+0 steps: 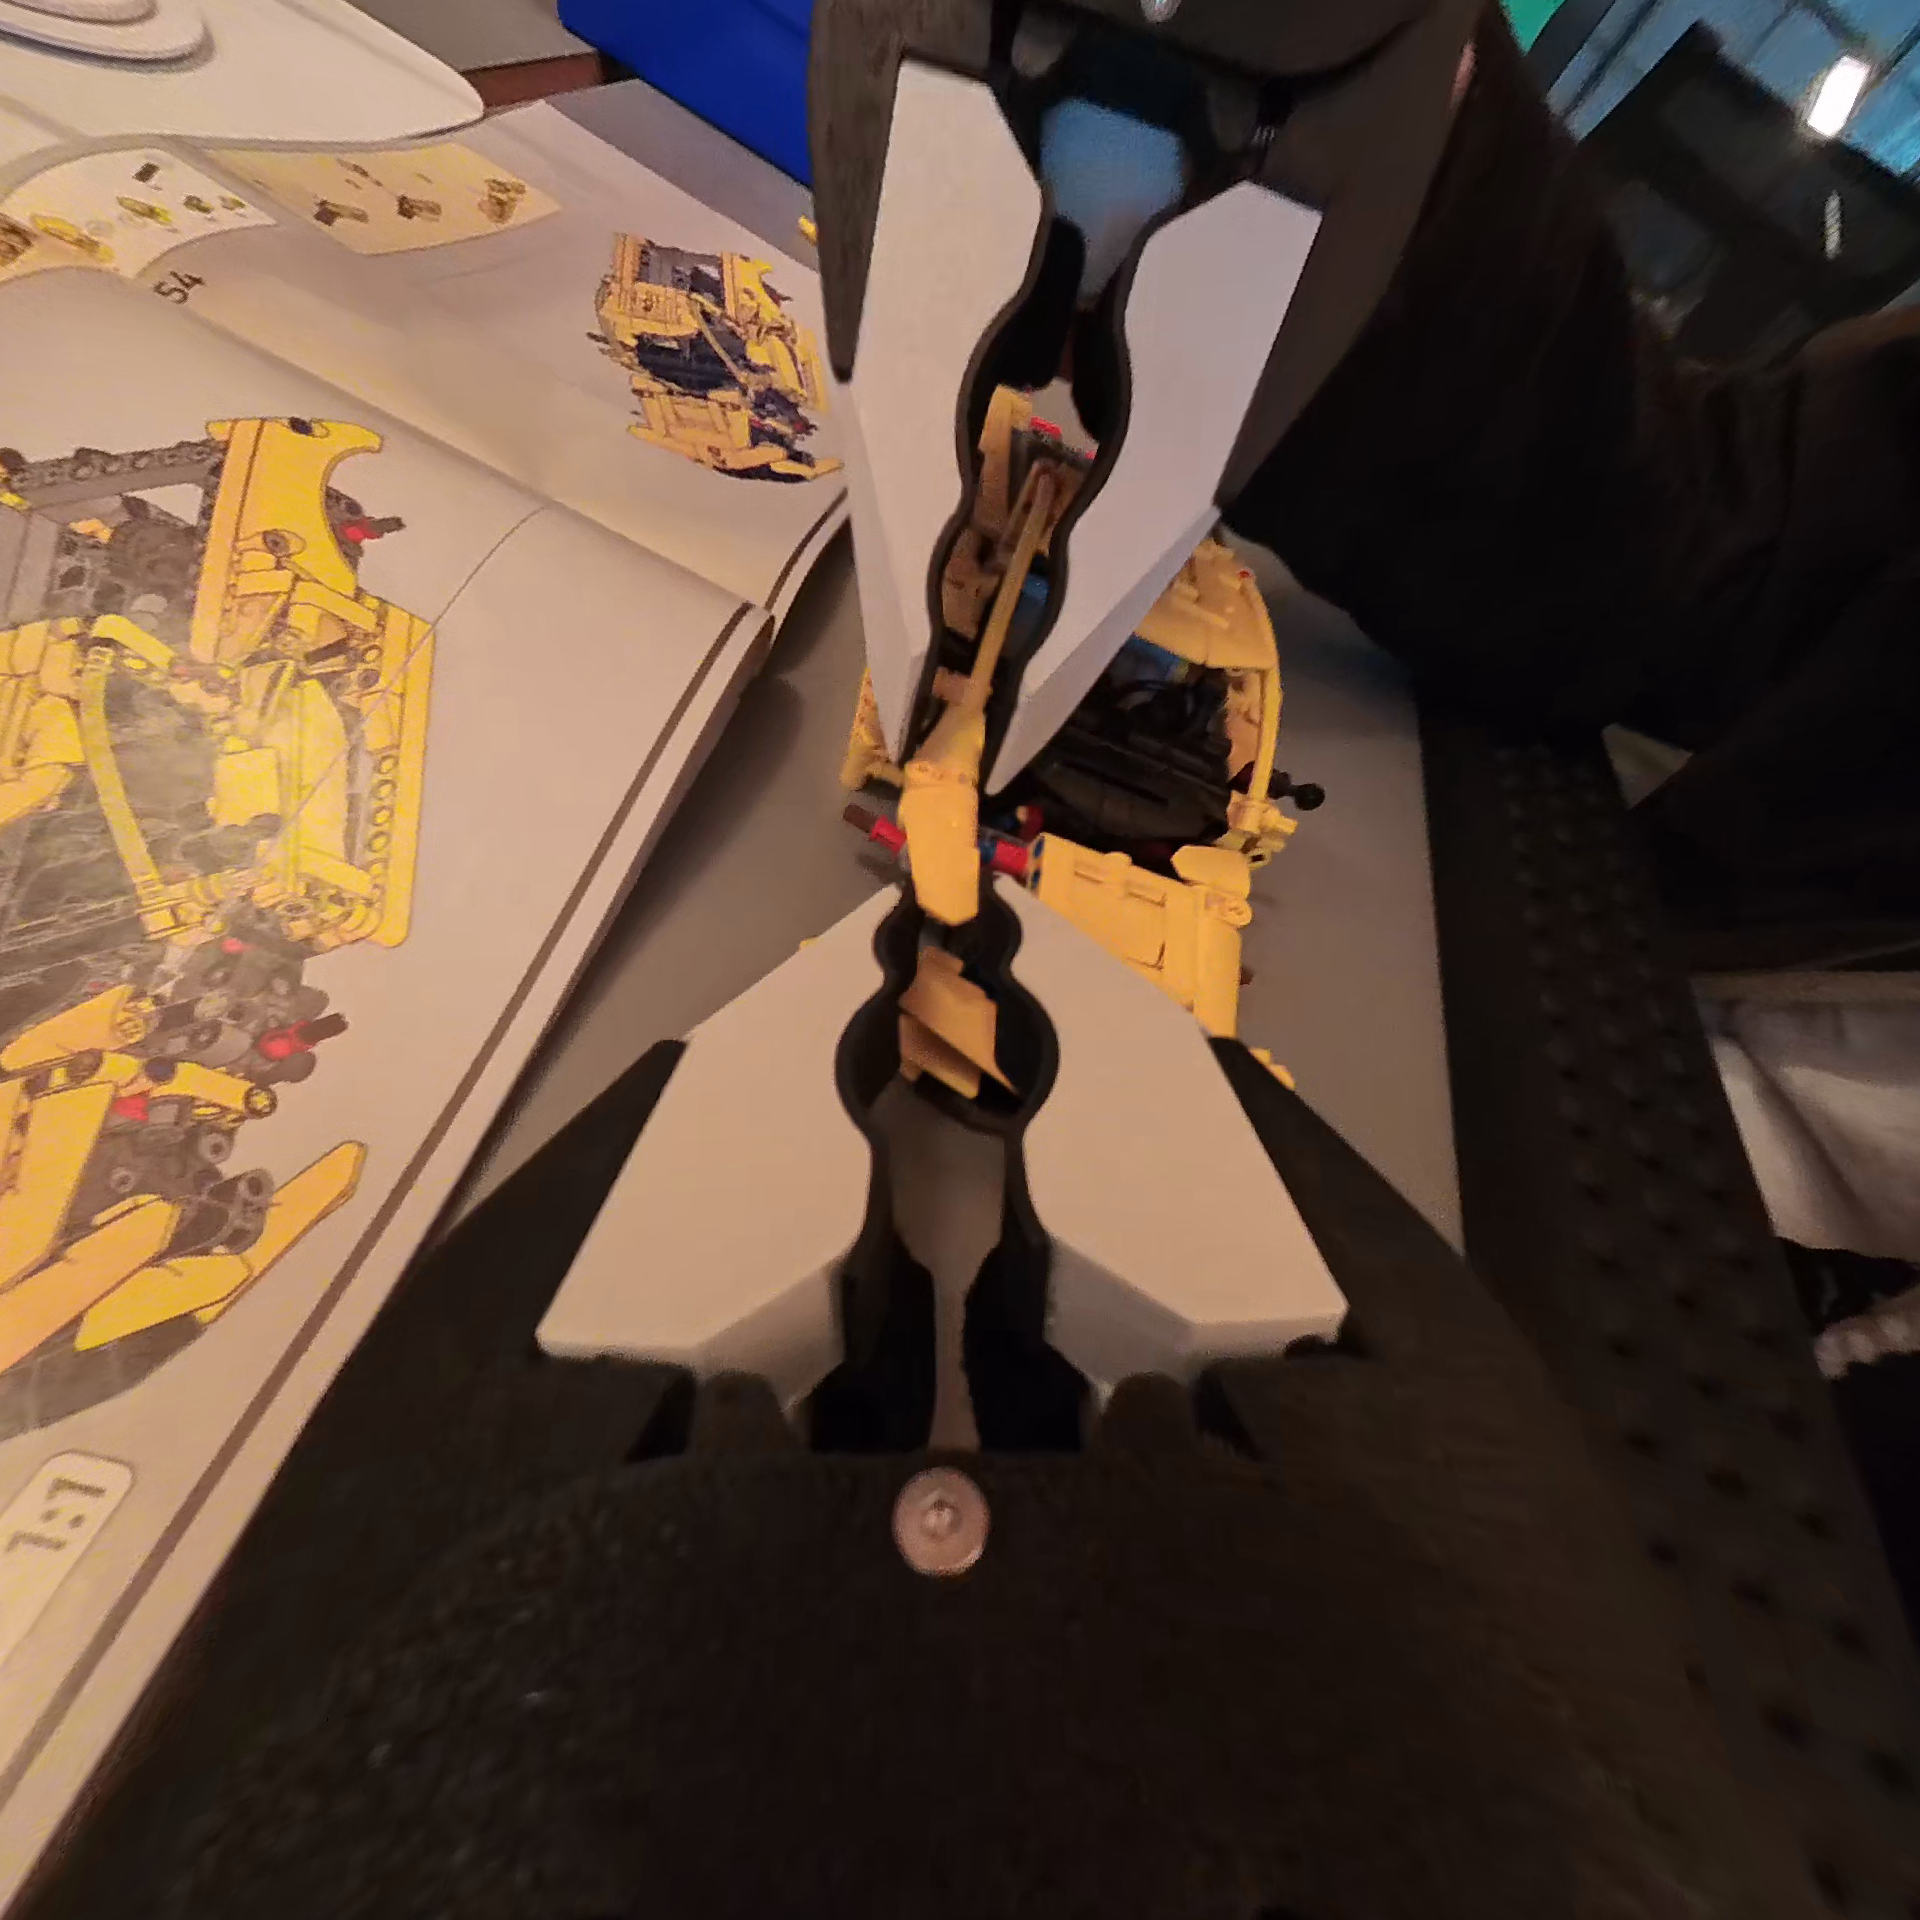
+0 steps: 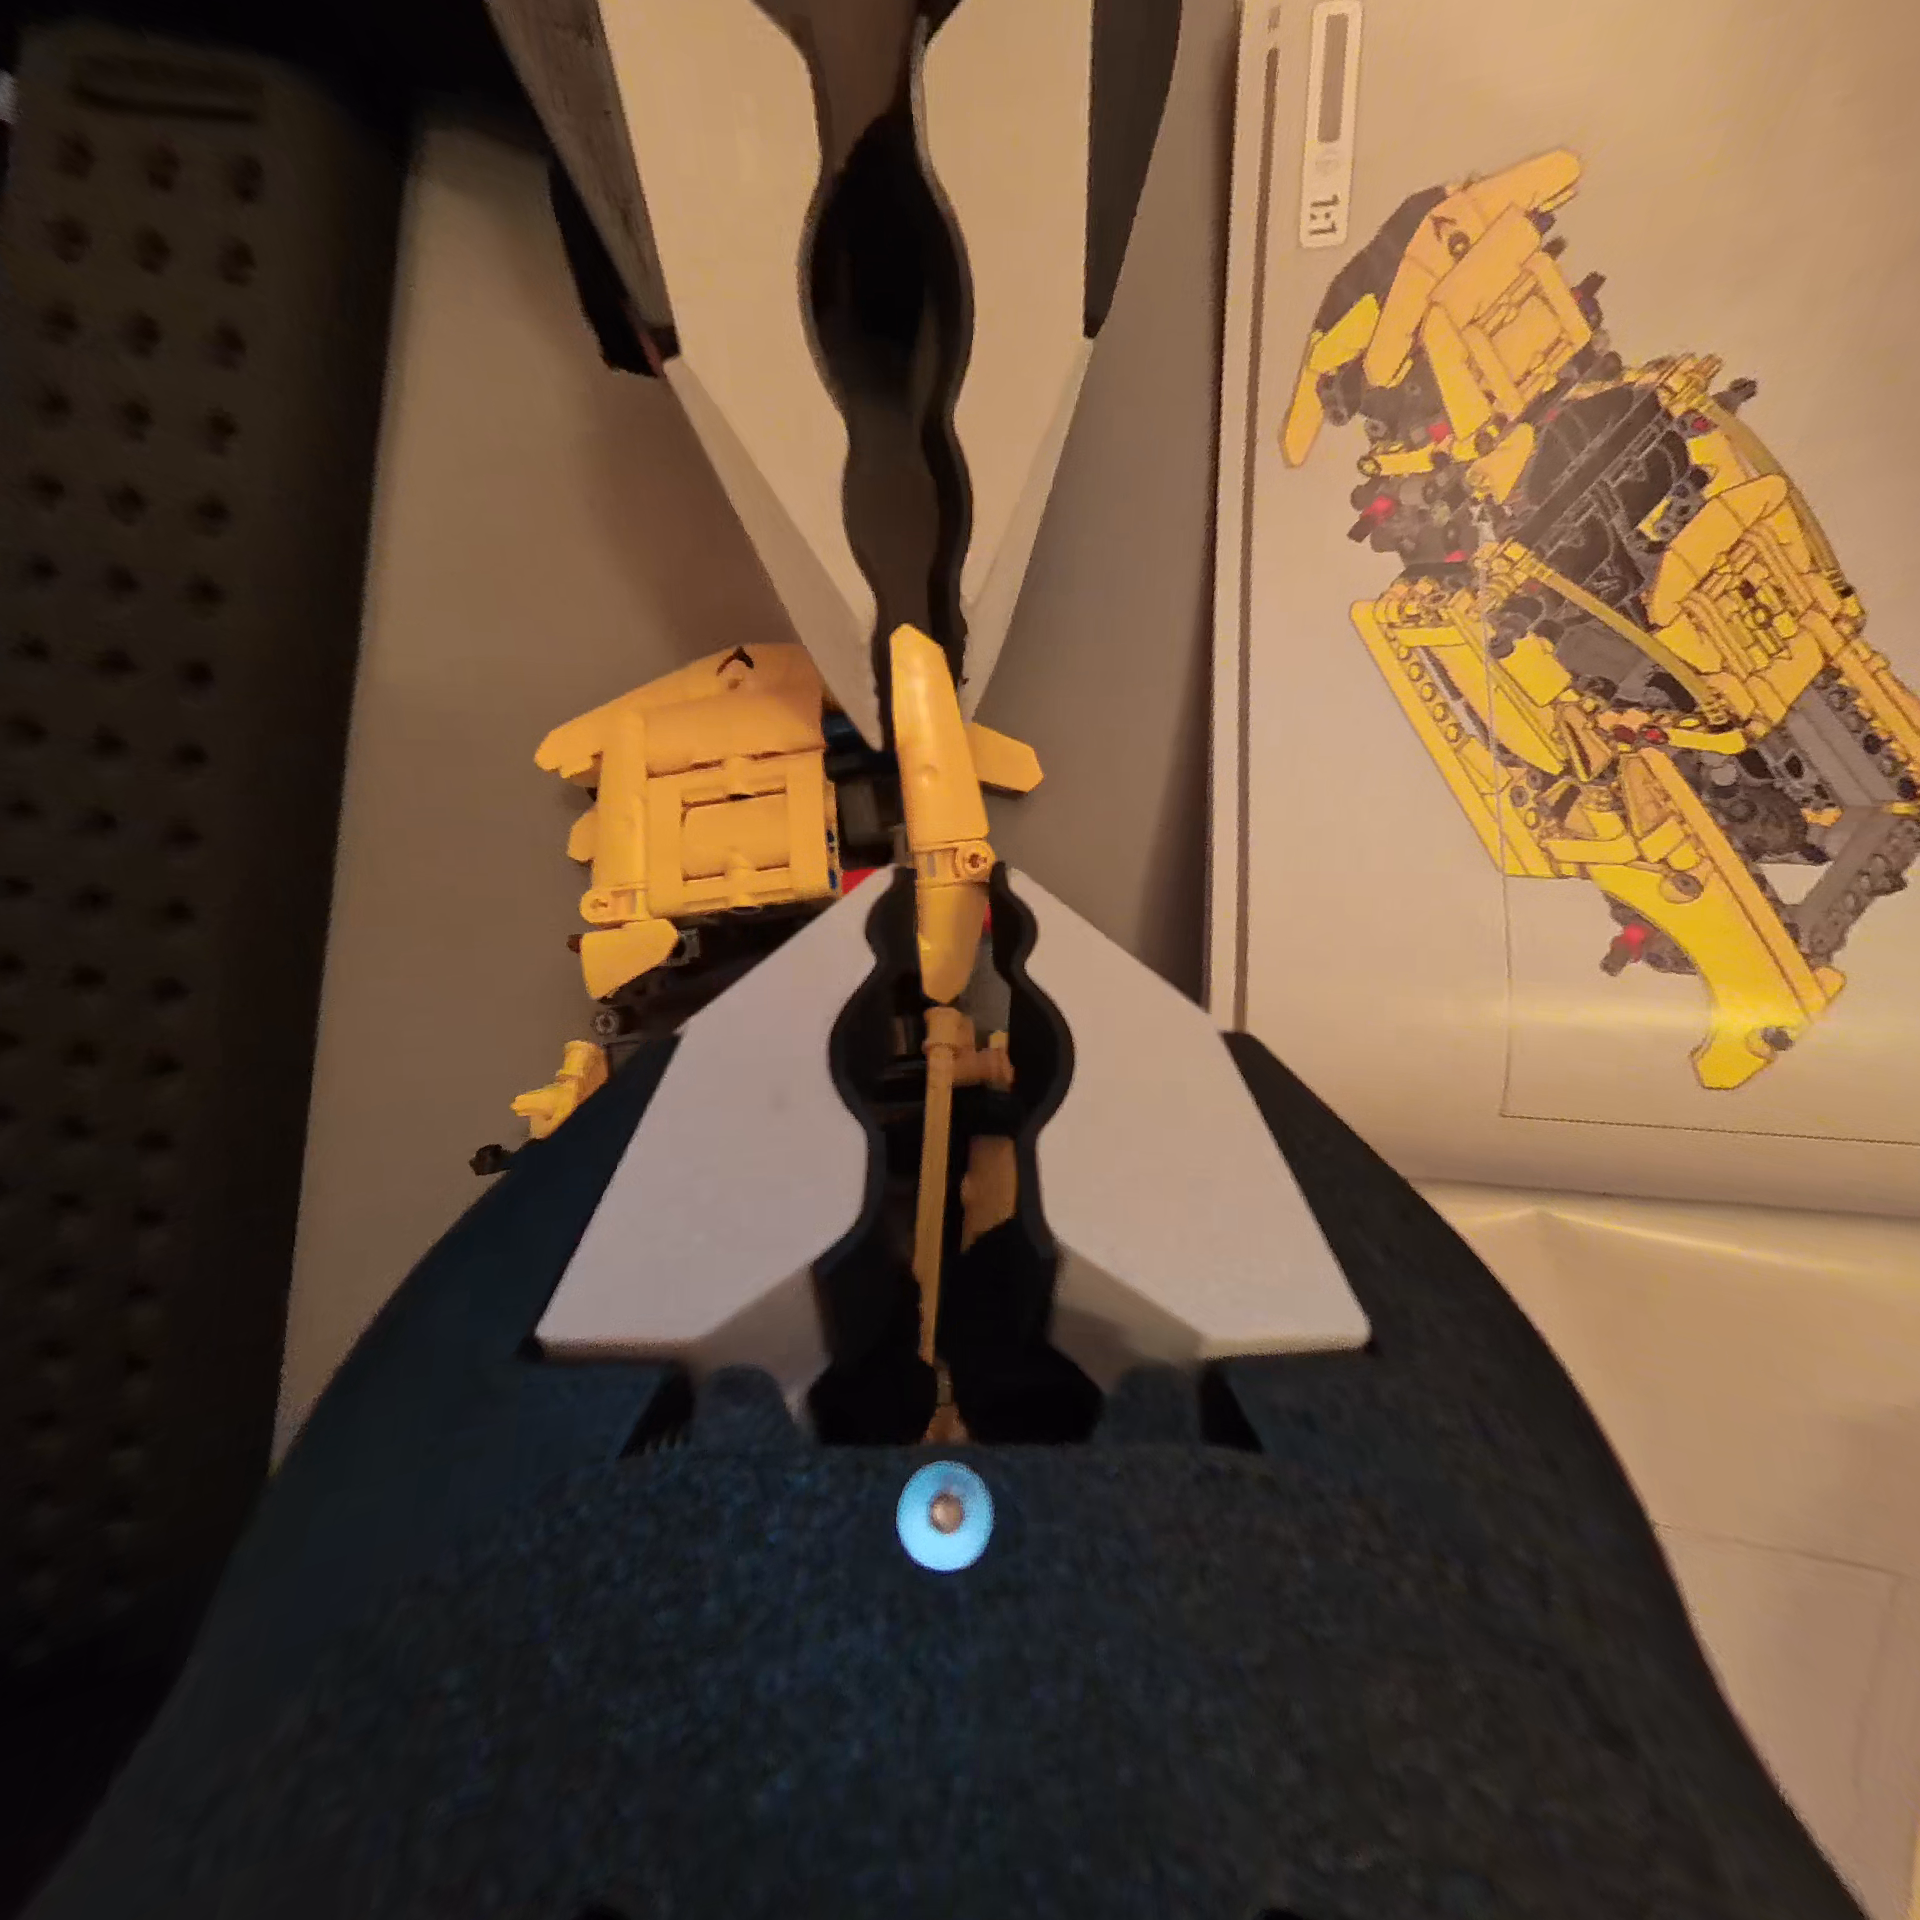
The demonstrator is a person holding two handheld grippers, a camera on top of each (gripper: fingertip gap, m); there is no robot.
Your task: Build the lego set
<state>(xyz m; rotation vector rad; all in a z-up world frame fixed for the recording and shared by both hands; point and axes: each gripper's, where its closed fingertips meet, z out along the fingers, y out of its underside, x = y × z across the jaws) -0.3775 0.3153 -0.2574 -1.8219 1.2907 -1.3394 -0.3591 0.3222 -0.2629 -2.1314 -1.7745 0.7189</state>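
While my left tongs (image 1: 940,894) and right tongs (image 2: 940,878) are meeting tip to tip, both are pinching one yellow piece (image 1: 943,831) above the model (image 2: 707,821).

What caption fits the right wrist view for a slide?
Two shut grippers meet tip to tip on a yellow Lego piece, beside the open instruction booklet.

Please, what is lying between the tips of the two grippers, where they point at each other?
A slim yellow lego piece bridges both tips, the left gripper and the right gripper, above the yellow model. Both wrist views show it; which jaws actually clamp it is unclear.
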